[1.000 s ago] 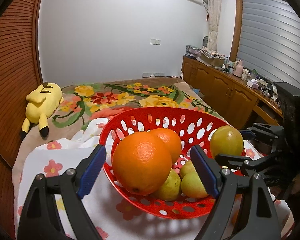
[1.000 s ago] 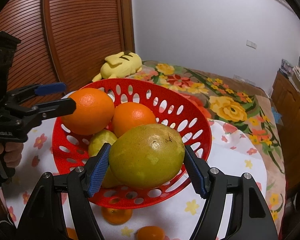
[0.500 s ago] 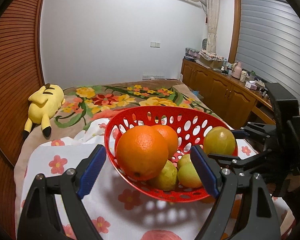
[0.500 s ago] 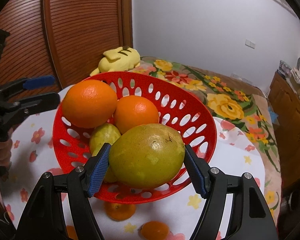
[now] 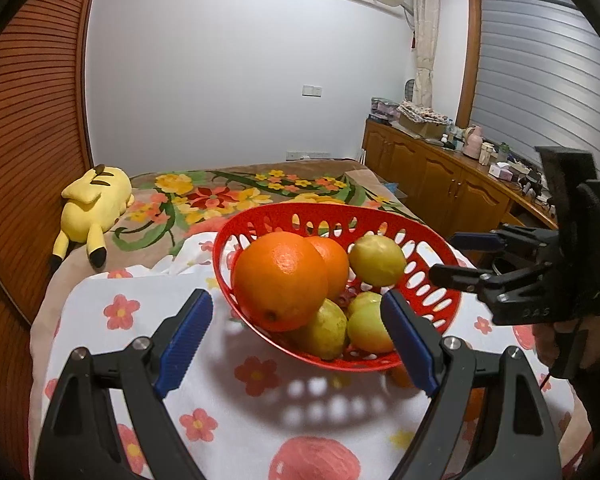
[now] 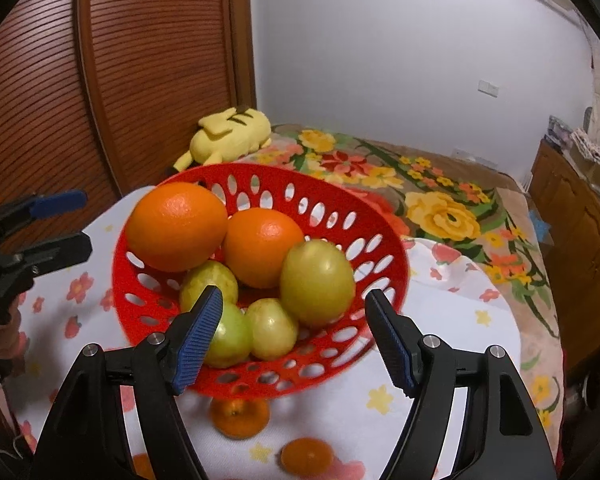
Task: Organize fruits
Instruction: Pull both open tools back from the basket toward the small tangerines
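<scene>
A red perforated basket (image 6: 364, 216) (image 5: 432, 236) stands on a floral cloth. It holds two oranges (image 6: 176, 226) (image 6: 262, 252) and several yellow-green fruits. The largest green fruit (image 6: 316, 282) (image 5: 376, 260) lies on top of the pile by the near rim. My right gripper (image 6: 294, 336) is open and empty just behind that fruit. My left gripper (image 5: 296, 340) is open and empty in front of the basket's left side, near the big orange (image 5: 280, 280).
Small tangerines (image 6: 238, 418) (image 6: 306, 454) lie on the cloth (image 5: 140, 300) in front of the basket. A yellow plush toy (image 5: 94, 204) lies on the flowered bed behind. A wooden slatted wall is at the left, and cabinets (image 5: 440, 188) at the right.
My right gripper has opened and let go of the large green fruit, which now rests in the basket. Both grippers have drawn back a little from the basket.
</scene>
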`<state>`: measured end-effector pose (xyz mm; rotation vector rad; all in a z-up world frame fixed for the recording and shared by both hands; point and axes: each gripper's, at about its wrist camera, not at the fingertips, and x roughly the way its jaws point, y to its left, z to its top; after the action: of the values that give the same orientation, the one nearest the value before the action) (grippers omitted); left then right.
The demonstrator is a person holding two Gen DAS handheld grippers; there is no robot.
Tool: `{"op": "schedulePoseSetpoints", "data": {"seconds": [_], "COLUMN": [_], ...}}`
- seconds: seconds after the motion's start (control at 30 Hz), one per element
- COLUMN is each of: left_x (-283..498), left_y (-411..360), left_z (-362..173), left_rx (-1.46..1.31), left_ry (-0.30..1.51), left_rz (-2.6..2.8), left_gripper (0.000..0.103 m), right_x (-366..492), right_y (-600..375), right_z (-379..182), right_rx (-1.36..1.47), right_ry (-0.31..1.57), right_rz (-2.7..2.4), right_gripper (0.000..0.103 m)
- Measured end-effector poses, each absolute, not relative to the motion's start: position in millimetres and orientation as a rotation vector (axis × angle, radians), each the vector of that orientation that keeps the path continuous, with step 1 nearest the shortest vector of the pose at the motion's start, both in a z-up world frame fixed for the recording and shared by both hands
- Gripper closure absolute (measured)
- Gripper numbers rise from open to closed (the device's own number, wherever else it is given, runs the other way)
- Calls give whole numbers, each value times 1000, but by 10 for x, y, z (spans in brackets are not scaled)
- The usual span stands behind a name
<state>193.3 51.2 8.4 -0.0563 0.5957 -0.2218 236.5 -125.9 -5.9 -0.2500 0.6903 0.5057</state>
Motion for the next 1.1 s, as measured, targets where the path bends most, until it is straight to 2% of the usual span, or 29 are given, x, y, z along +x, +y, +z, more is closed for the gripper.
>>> {"op": "schedulePoseSetpoints", "data": {"seconds": [0.5,0.93,1.1], "left_x": [1308,1072,1089], "left_y": [297,60,-17], "left_z": [-31,-344,-509], "left_rx": [-72,-25,-51], "left_ry": [582,603,669], "left_rz": [-265,-280,-338], "left_gripper": [17,16,16], "right_x": [1409,1015,1008], "right_y": [-1618,-1799,-1873], "right_z": [144,-334,-513], "right_rx": [-183,-108,-79], "right_ry": [606,649,689], "right_rz": [480,455,439], "right_gripper": [25,22,21]}}
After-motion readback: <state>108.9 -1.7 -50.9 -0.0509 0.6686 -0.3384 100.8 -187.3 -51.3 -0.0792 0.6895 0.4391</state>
